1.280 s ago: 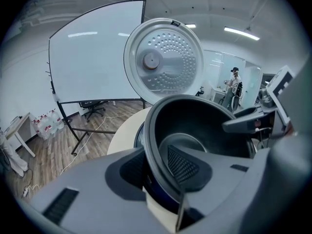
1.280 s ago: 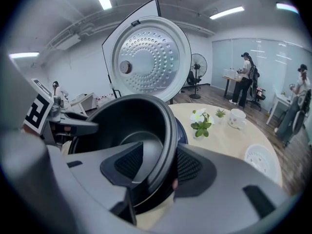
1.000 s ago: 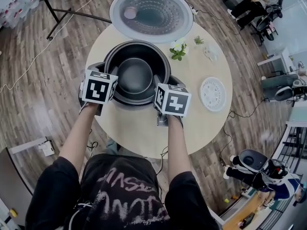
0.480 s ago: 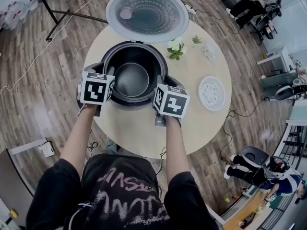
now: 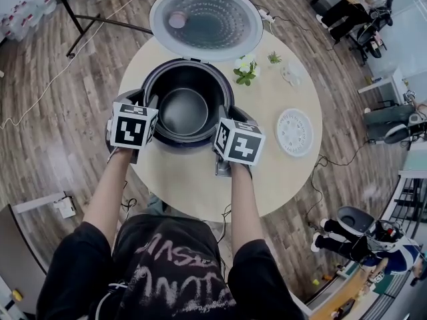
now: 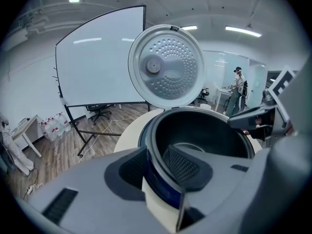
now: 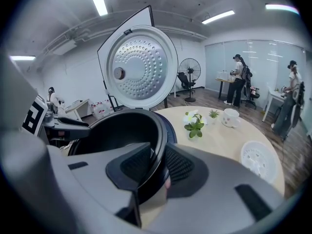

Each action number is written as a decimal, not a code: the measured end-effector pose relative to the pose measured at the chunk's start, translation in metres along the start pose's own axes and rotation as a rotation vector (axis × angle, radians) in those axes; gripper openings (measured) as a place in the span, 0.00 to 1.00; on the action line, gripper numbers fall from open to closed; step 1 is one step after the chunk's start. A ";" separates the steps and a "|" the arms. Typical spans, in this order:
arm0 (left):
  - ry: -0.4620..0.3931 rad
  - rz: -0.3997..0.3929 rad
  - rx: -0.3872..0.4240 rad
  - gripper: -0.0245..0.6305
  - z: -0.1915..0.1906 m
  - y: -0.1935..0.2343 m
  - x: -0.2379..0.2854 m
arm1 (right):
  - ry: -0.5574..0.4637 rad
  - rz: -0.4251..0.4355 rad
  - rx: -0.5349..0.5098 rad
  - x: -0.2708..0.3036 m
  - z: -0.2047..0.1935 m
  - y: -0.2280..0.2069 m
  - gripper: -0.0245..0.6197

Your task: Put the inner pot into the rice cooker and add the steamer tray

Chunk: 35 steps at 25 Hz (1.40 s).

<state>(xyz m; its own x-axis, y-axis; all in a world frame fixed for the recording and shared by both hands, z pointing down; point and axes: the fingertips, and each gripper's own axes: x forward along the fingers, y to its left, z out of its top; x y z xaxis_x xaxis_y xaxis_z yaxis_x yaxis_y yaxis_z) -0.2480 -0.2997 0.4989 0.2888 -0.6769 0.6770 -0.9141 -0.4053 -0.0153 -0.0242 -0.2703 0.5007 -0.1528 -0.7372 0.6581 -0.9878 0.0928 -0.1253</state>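
The dark blue round rice cooker (image 5: 189,141) stands on a round beige table (image 5: 200,185). A bare strip of tabletop lies between it and the near edge. Its silver dimpled lid (image 5: 205,21) stands open at the cooker's far side.

There is one cooker, and it holds the one black metal inner pot (image 5: 185,112), whose dark floor shows bare.

The left gripper (image 6: 156,152) pinches the pot's rim on the cooker's left. The right gripper (image 7: 157,155), whose jaws have just been closing, pinches the rim on the cooker's right.

One white perforated steamer tray (image 5: 295,131) lies flat to the cooker's right, apart from it and near the table's edge. Behind the cooker's right side are two small plants (image 5: 247,69) and one white cup (image 5: 291,73).
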 end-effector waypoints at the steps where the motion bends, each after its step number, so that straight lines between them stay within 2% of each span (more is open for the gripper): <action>1: -0.005 0.000 0.002 0.27 0.001 0.000 -0.001 | -0.003 0.001 0.002 -0.001 0.000 0.000 0.19; 10: -0.064 -0.034 0.011 0.27 0.016 -0.004 -0.018 | -0.086 0.034 0.027 -0.023 0.012 0.005 0.21; 17: -0.177 -0.074 0.017 0.23 0.034 -0.014 -0.038 | -0.190 0.042 0.044 -0.055 0.020 0.007 0.20; 27: -0.381 -0.150 0.043 0.06 0.059 -0.037 -0.083 | -0.353 -0.010 0.088 -0.119 0.024 -0.003 0.05; 35: -0.501 -0.281 0.084 0.05 0.083 -0.074 -0.105 | -0.465 -0.099 0.126 -0.178 0.015 -0.027 0.05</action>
<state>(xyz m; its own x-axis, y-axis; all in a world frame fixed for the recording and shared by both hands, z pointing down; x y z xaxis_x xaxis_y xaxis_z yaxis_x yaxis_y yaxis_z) -0.1867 -0.2493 0.3676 0.6356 -0.7361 0.2328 -0.7628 -0.6452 0.0424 0.0306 -0.1517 0.3758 0.0004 -0.9619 0.2735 -0.9809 -0.0535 -0.1869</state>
